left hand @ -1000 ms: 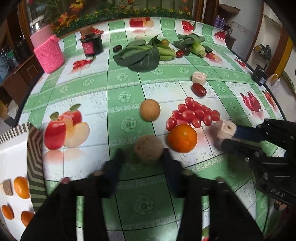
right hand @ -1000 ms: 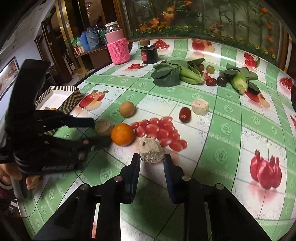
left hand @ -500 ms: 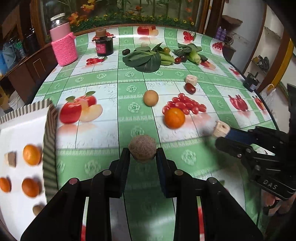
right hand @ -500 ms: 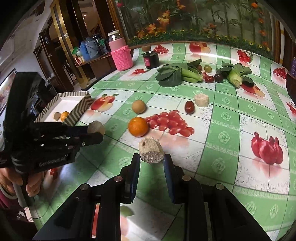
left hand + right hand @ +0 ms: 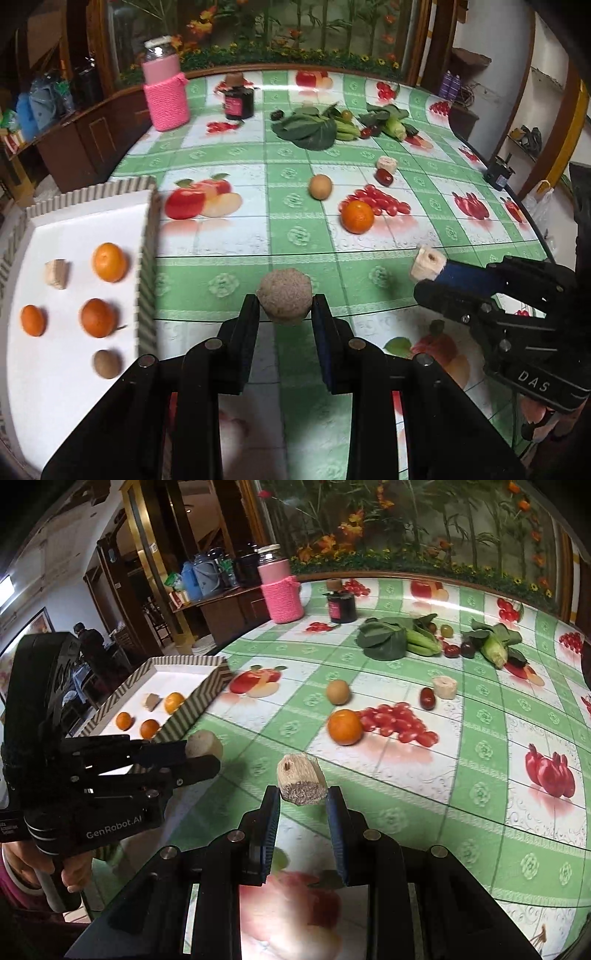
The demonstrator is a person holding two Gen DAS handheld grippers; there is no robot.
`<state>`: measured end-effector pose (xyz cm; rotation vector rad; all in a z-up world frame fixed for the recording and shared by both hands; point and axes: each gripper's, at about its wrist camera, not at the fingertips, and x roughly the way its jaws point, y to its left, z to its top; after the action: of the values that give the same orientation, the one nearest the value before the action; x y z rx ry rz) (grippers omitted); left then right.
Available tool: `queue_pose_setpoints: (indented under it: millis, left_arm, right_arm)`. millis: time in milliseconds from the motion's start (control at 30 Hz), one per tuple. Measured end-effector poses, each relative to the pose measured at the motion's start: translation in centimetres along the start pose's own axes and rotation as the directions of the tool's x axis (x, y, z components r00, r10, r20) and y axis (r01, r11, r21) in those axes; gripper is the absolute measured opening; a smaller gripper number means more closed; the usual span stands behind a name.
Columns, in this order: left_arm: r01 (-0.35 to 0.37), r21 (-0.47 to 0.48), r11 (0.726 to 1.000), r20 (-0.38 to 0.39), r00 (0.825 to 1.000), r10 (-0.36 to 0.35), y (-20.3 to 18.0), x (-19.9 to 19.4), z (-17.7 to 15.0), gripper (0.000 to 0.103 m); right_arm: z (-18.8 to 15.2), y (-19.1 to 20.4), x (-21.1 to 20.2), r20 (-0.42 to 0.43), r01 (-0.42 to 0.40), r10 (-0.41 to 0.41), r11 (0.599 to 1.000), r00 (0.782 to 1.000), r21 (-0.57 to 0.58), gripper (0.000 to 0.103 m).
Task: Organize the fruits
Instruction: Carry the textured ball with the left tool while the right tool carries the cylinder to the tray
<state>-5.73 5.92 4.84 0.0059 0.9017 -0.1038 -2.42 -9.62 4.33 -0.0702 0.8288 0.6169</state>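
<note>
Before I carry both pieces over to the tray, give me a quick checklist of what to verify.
1. Left gripper shut on the brown round fruit: ok, both pads press its sides.
2. Right gripper shut on the cut pale chunk: ok, held at its lower end.
3. Both loads lifted off the tablecloth: ok, as far as both views suggest.
4. Free space in the white tray: ok, its far half is bare.
5. Tray's ridged wall lies between the grippers and the tray floor: not ok if carried low, lift over it.
6. Grip firmness: cannot tell.
</note>
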Motion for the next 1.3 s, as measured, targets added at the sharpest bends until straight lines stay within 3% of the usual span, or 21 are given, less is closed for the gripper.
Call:
queue_pose_setpoints:
  millis: [600,1300]
  left_arm:
    - [-0.078,-0.061,0.995,0.055,0.995,0.081,3.9,-2.6,-1.7,0.026]
    - [-0.147,-0.196,0.97,0.037,0.987,0.157,11.6,-4.6,-4.0,0.026]
  right_arm:
    - [0.1,5.2,1.1,-0.02,-0.052,0.051,0.997,0.998,-0.065,0.026]
    - [1.8,11.4,3.4,-0.049,-0.126,0.119,0.978,0.992,-0.166,0.026]
